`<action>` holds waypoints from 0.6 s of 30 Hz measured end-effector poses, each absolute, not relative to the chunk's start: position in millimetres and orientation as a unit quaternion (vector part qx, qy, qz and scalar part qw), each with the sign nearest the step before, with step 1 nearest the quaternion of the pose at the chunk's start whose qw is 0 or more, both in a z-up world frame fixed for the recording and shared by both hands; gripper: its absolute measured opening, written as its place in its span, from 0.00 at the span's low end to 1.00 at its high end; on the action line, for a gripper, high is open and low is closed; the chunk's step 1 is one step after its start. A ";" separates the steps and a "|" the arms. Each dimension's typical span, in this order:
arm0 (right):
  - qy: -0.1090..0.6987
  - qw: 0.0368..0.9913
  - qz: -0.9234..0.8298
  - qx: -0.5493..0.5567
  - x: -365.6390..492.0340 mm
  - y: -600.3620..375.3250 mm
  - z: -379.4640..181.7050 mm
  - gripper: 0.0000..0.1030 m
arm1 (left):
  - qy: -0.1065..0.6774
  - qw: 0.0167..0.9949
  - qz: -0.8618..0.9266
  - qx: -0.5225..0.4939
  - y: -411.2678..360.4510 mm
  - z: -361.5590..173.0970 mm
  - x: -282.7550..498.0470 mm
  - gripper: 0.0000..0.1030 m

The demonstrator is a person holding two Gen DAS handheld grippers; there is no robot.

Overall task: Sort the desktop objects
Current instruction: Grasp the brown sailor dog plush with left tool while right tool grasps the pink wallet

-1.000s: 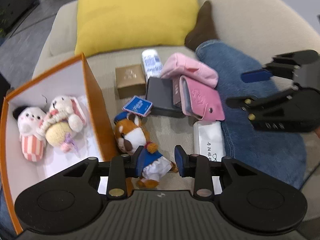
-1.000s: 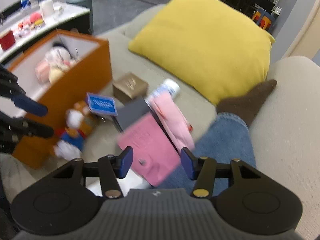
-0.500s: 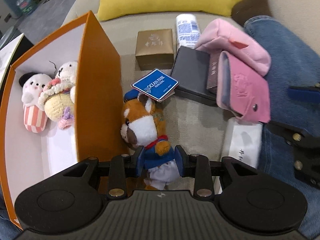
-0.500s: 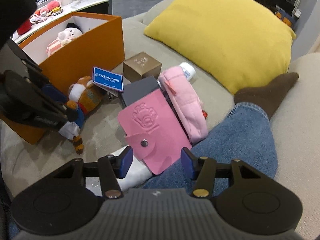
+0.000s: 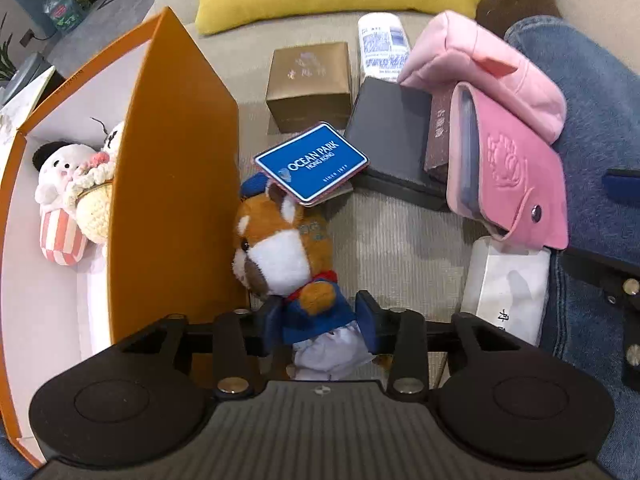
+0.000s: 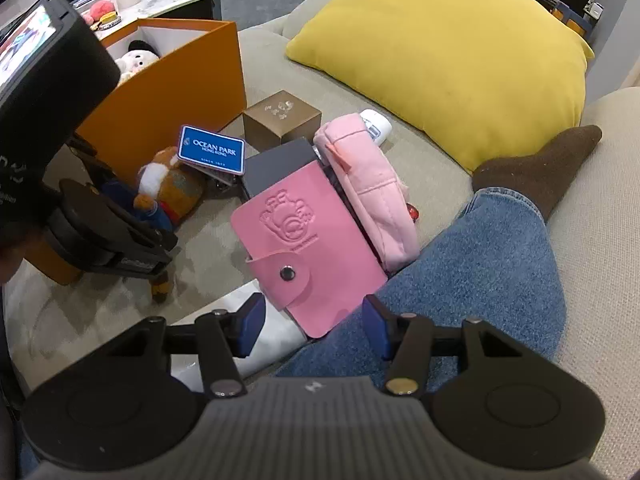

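My left gripper [image 5: 318, 322] is shut on the blue-clothed body of a brown fox plush [image 5: 288, 256] with a blue Ocean Park tag [image 5: 312, 164], beside the orange box [image 5: 172, 184]. The box holds small plush toys [image 5: 72, 200]. The plush also shows in the right wrist view [image 6: 168, 188]. My right gripper [image 6: 314, 326] is open and empty above a pink snap wallet [image 6: 308, 248] and a white case [image 6: 276, 336].
On the beige sofa lie a gold box [image 5: 310, 84], a dark grey box [image 5: 390, 144], a pink pouch [image 5: 484, 68] and a white tube [image 5: 382, 44]. A yellow cushion [image 6: 448, 52] is behind. A leg in jeans [image 6: 472, 288] lies at the right.
My left gripper moved forward and closed on the fox plush. My right gripper shifted left and steadied over the pink wallet.
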State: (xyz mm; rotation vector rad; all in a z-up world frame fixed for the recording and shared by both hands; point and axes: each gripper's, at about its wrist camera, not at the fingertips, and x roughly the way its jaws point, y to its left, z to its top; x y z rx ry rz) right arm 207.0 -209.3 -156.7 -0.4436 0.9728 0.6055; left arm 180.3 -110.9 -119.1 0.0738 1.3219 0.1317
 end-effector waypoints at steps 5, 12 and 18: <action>0.456 0.819 0.284 -0.204 208.4 -211.4 -158.4 0.54 | 0.592 0.805 0.039 0.011 -96.6 -106.7 170.7 0.31; 0.458 0.813 0.283 -0.224 205.1 -191.5 -160.7 0.56 | 0.563 0.826 -0.014 0.001 -93.6 -98.4 161.8 0.29; 0.458 0.798 0.272 -0.282 209.8 -163.1 -173.8 0.63 | 0.561 0.826 -0.040 -0.030 -88.0 -99.2 158.3 0.29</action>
